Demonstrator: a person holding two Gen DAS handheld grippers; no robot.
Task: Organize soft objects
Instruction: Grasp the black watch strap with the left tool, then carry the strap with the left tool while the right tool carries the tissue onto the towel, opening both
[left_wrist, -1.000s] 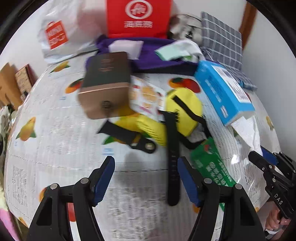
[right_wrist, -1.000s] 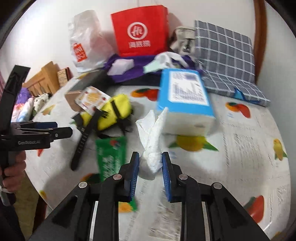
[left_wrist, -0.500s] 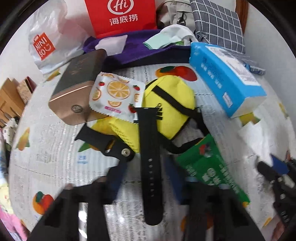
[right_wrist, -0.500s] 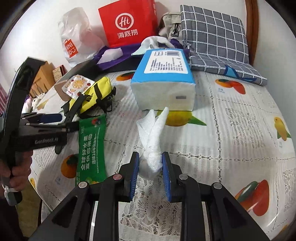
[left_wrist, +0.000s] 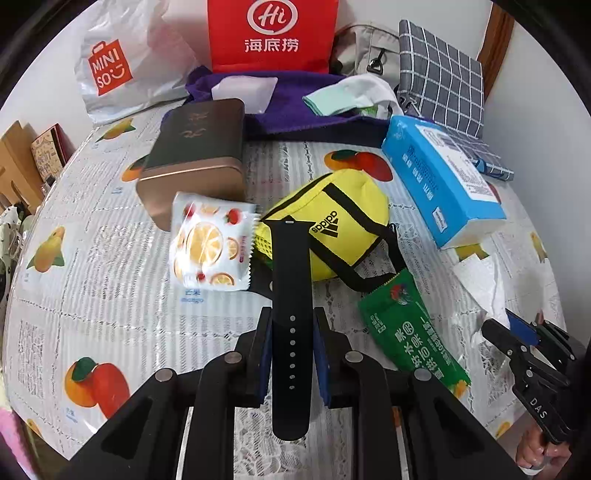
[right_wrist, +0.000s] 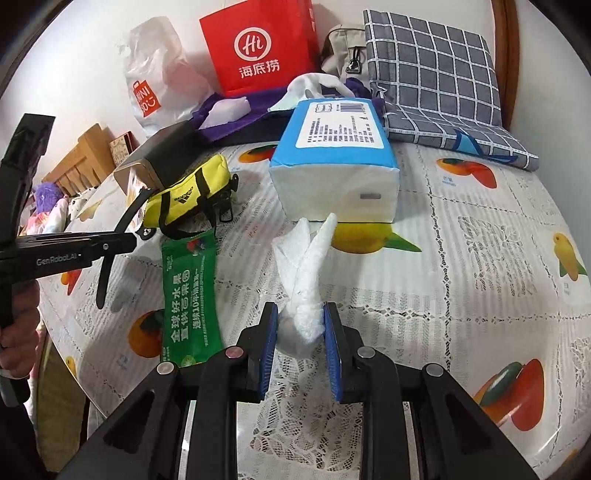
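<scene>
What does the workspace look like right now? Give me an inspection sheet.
Surface: table under a fruit-print lace cloth.
Job's things: black watch strap; crumpled white tissue; yellow Adidas pouch; blue tissue pack; green sachet; orange-print wet-wipe packet.
Clutter: bronze tin box; purple cloth.
Grippers: left gripper jaws closing, the strap between them; right gripper shut on the tissue.
Cables: nothing seen.
Surroundings: red Haidilao bag, Miniso bag, grey checked cushion at the back.
</scene>
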